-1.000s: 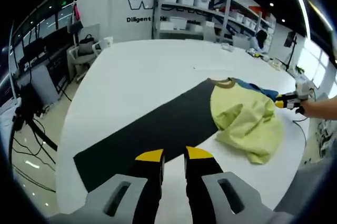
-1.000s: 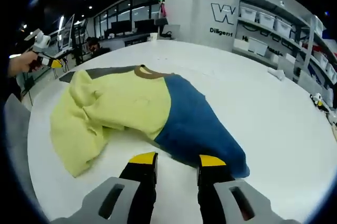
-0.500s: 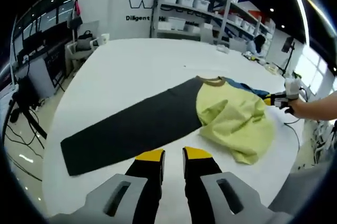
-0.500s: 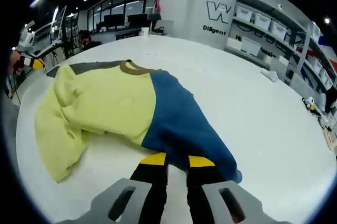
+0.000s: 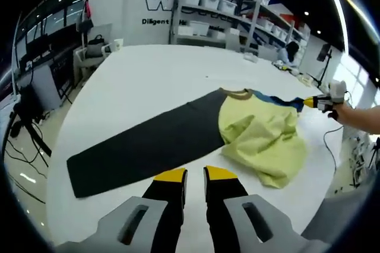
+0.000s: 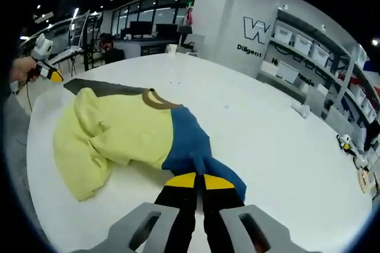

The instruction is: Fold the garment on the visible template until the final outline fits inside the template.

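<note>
A yellow and blue garment (image 5: 261, 137) with a brown collar lies crumpled on the right end of the long dark template (image 5: 136, 146). My left gripper (image 5: 195, 174) hovers over the white table in front of the template, its jaws a narrow gap apart with nothing between them. In the right gripper view the garment (image 6: 113, 137) is yellow on the left and blue (image 6: 187, 140) on the right. My right gripper (image 6: 199, 180) is shut on the blue edge, which is pulled up into a ridge. The right gripper (image 5: 320, 102) shows past the garment, and the left gripper (image 6: 47, 73) shows at far left.
The large white table (image 6: 279, 146) stretches wide around the garment. Shelves with white bins (image 5: 208, 0) stand against the back wall. A chair and equipment (image 5: 89, 57) are off the table's left side, and small items (image 6: 300, 109) lie on the far table.
My right gripper's jaws went from open in front of the blue edge to shut on it, and the fabric is bunched up there. The left jaws narrowed slightly.
</note>
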